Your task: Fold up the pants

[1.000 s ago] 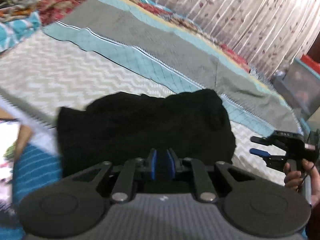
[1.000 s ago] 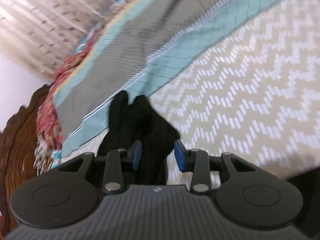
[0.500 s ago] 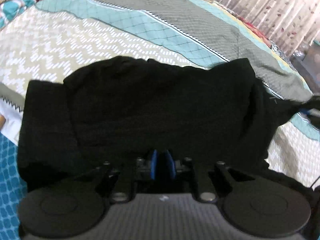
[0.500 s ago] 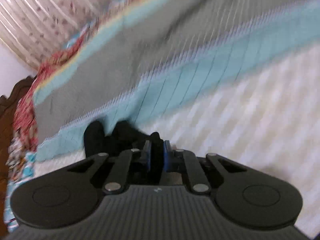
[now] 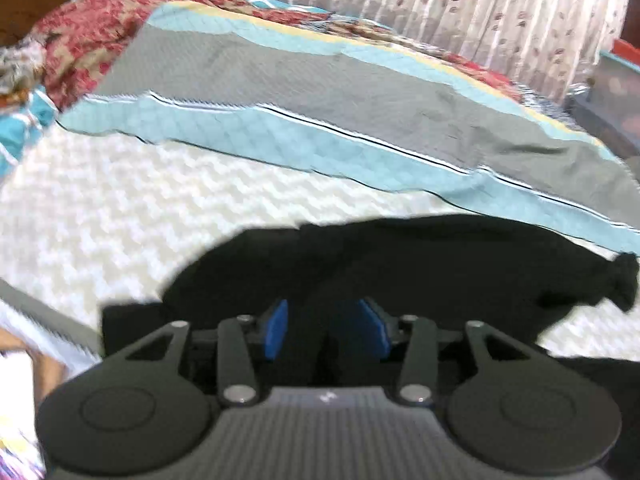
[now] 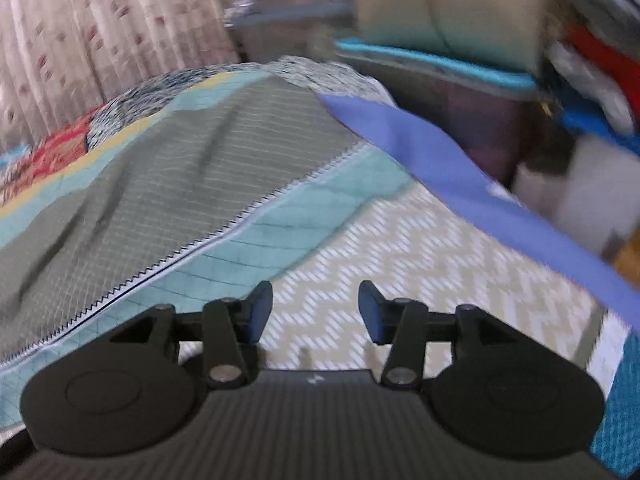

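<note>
Both grippers have let go since half a second ago, when each was pinched on black cloth. Nearest to me in the left wrist view, the left gripper [image 5: 326, 330] now has its blue pads [image 5: 276, 330] spread wide, with a fold of the pants [image 5: 420, 272] lying loosely between them but not squeezed. From the right wrist view, the right gripper [image 6: 315, 311] is likewise spread, nothing between its fingers, and it looks out over bare bedspread [image 6: 420, 256] toward the right side of the room.

Just beyond the left gripper I see the pants as a dark, low, bunched heap resting on the white zigzag part of the bedspread [image 5: 120, 208]. The heap runs from near left to right, and a small knotted-looking end sticks out at its far right. I cannot tell from this blurred picture how neatly the layers are stacked.

Farther off, a teal band [image 5: 280, 136] and a grey band [image 5: 340, 80] cross the bed. A red floral cloth [image 5: 92, 44] is heaped at the far left corner, and patterned curtains [image 5: 440, 0] hang behind everything. On the right wrist side, a blue strip [image 6: 460, 184] edges the bed, with blurred stacked items [image 6: 460, 12] beyond it.
</note>
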Demonstrator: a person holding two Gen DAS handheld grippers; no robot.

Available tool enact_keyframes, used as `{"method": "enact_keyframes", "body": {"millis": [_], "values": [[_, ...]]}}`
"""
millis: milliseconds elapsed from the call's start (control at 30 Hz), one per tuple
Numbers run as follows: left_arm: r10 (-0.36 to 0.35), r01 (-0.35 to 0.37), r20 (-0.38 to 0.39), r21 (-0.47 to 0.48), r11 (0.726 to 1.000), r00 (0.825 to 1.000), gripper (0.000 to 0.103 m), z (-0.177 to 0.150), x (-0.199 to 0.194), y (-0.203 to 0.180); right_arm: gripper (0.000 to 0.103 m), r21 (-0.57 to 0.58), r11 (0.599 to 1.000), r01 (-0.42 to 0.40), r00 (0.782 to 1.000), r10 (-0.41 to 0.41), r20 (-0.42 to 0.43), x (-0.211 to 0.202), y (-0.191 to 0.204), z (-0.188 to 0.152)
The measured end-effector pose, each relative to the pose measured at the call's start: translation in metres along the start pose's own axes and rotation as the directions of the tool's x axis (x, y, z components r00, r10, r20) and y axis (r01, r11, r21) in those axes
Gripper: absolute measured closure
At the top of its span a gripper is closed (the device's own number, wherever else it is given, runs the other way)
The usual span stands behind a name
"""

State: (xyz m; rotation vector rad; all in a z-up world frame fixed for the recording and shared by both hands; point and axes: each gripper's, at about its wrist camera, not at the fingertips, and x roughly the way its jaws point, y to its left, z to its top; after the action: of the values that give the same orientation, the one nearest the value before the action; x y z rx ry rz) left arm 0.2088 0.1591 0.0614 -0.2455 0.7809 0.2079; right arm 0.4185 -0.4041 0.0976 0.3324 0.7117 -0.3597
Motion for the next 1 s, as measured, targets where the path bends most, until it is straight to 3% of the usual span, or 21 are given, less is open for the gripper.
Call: {"method": "enact_keyframes", "body": {"millis": [100,200,333,433,533,600,667,733,800,867,900,933,1000], "values": [[0.047,-0.047,0.0,-0.009,0.999,0.999,0.062,0.015,0.011,0.012,0.052,0.087,0.989,-0.118,0.991,0.123,-0.06,-0.002,-0.021,-0.011],[0.116,-0.116,-0.003,-0.024,0.993,0.993,0.06,0.028,0.028,0.023,0.052,0.137,0.964,-0.229,0.961,0.246,-0.126,-0.01,-0.007,-0.024],[0.088,-0.09,-0.027,-0.082,0.993,0.996,0.06,0.029,0.045,0.03,0.051,0.09,0.95,-0.298,0.931,0.31,-0.192,-0.001,0.027,-0.029],[0.049,-0.053,-0.041,-0.102,0.993,0.998,0.06,0.017,0.058,0.023,0.05,0.114,0.955,-0.273,0.916,0.294,-0.272,0.023,0.057,-0.036],[0.076,-0.079,-0.041,-0.075,0.994,0.996,0.06,0.001,0.068,0.012,0.049,0.044,0.986,-0.164,0.941,0.169,-0.293,0.039,0.082,-0.045],[0.096,-0.097,-0.027,-0.043,0.994,0.995,0.06,-0.007,0.071,0.007,0.059,0.019,0.995,-0.1,0.945,0.101,-0.31,0.059,0.084,-0.048],[0.095,-0.096,-0.026,-0.029,0.995,0.995,0.06,-0.006,0.069,0.006,0.085,-0.026,0.998,-0.053,0.959,0.043,-0.28,0.065,0.095,-0.049],[0.075,-0.076,-0.037,-0.032,0.997,0.997,0.06,0.0,0.064,0.008,0.088,-0.027,0.996,-0.088,0.967,0.079,-0.241,0.055,0.1,-0.046],[0.054,-0.055,-0.028,-0.045,0.997,0.998,0.06,0.006,0.058,0.009,0.089,0.05,0.979,-0.199,0.968,0.204,-0.146,0.031,0.089,-0.031],[0.034,-0.035,-0.012,-0.066,0.997,0.999,0.06,0.01,0.051,0.012,0.093,0.108,0.928,-0.356,0.932,0.361,-0.024,-0.003,0.072,-0.014],[0.024,-0.025,-0.007,-0.076,0.997,1.0,0.06,0.011,0.048,0.013,0.101,0.1,0.905,-0.413,0.911,0.412,0.028,-0.022,0.061,-0.006],[0.014,-0.014,-0.006,-0.086,0.996,1.0,0.06,0.01,0.046,0.015,0.101,0.09,0.895,-0.437,0.899,0.431,0.077,-0.036,0.051,-0.004],[0.009,-0.011,-0.016,-0.085,0.996,1.0,0.06,0.006,0.046,0.015,0.101,0.107,0.897,-0.43,0.9,0.416,0.132,-0.058,0.019,-0.004]]}}
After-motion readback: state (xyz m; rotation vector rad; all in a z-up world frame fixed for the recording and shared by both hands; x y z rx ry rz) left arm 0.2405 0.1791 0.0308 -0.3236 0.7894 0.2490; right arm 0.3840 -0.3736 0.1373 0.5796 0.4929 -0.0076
